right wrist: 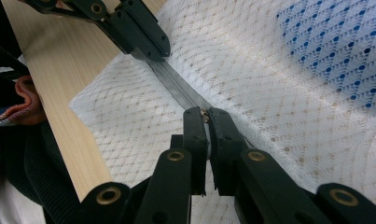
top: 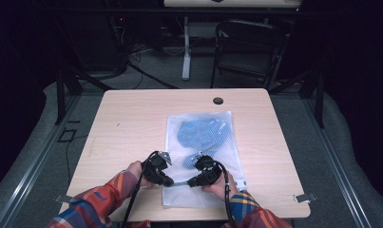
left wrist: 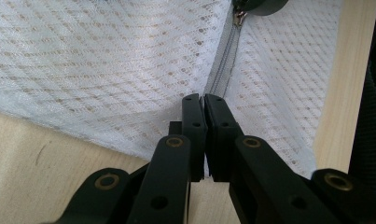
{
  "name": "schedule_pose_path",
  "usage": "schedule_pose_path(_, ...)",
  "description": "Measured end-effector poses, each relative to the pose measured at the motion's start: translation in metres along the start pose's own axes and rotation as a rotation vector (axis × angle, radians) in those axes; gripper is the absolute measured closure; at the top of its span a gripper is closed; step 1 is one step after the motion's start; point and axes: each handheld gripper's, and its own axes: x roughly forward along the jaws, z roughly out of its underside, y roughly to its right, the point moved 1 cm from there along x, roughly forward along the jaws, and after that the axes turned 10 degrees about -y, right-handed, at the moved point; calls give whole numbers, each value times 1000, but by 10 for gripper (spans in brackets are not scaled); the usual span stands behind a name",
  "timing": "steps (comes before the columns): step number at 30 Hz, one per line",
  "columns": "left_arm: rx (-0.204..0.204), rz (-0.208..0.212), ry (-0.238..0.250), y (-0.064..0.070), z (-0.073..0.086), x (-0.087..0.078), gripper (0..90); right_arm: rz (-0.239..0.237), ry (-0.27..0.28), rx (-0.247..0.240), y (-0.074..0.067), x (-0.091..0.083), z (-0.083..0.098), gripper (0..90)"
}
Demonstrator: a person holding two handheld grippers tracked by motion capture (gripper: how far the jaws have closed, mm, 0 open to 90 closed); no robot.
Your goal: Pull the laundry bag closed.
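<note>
1. White mesh zip-up laundry bag (top: 203, 156): flat on the light wooden table (top: 132, 123), right of centre, reaching from mid-table to just short of the near edge. Diamond-weave netting, see-through; blue dotted cloth (top: 201, 132) visible inside the far half.
2. Grey zipper (top: 179, 182): across the bag's near end, parallel to the table's near edge.
3. Left gripper (top: 166, 182): at the zipper's left end, jaws closed to a narrow slit and pinching the zipper tape and netting.
4. Right gripper (top: 191, 182): just right of the left one, jaws closed tight on the small metal zipper pull (right wrist: 205, 115).
5. High view: whole bag outline, both hands and plaid sleeves (top: 99, 204) entering from the near edge, black grommet hole (top: 218, 100) near the far edge.
6. Left gripper view: closed jaws of the left gripper (left wrist: 204, 100) on the zipper (left wrist: 223, 60), running away to the right gripper's tip at the top; bare table strip (left wrist: 344, 70) beyond the bag's edge.
7. Right gripper view: pull clamped at the tips of the right gripper (right wrist: 205, 113), the zipper (right wrist: 176, 86) stretched taut to the left gripper (right wrist: 150, 49); blue cloth (right wrist: 335, 46) with darker dots seen close through the mesh.
</note>
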Motion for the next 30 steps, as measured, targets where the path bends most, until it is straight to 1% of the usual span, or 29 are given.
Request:
schedule_pose_path(2,1,0,0,0,0,0,879,3,-6,2,1,-1,1,865)
schedule_pose_path(5,-1,-1,-1,0,0,0,879,3,2,3,2,-2,2,865)
schedule_pose_path(7,-1,-2,-1,0,0,0,878,11,-9,1,2,-4,3,865)
schedule_pose_path(8,-2,-2,-1,0,0,0,878,7,0,5,2,-4,4,865)
schedule_pose_path(10,-1,0,0,0,0,0,879,13,-5,0,2,-5,5,865)
schedule_pose_path(12,-2,0,1,0,0,0,879,17,-3,7,3,-6,6,865)
schedule_pose_path(14,-4,0,1,0,0,0,878,11,-4,7,4,-6,7,865)
schedule_pose_path(19,-4,2,1,0,0,0,878,21,-7,6,5,-9,9,865)
schedule_pose_path(23,-6,3,1,0,0,0,878,24,-5,9,7,-11,11,865)
schedule_pose_path(24,-5,3,1,-1,0,0,878,16,-1,14,7,-11,11,865)
schedule_pose_path(25,-5,4,1,-1,0,0,878,23,-7,11,7,-12,12,865)
schedule_pose_path(28,-6,5,2,-1,0,0,879,20,-4,10,7,-12,12,865)
schedule_pose_path(29,-6,5,2,-1,0,0,878,26,-7,5,7,-13,12,865)
schedule_pose_path(30,-5,7,2,-1,0,0,878,25,-4,11,7,-13,13,865)
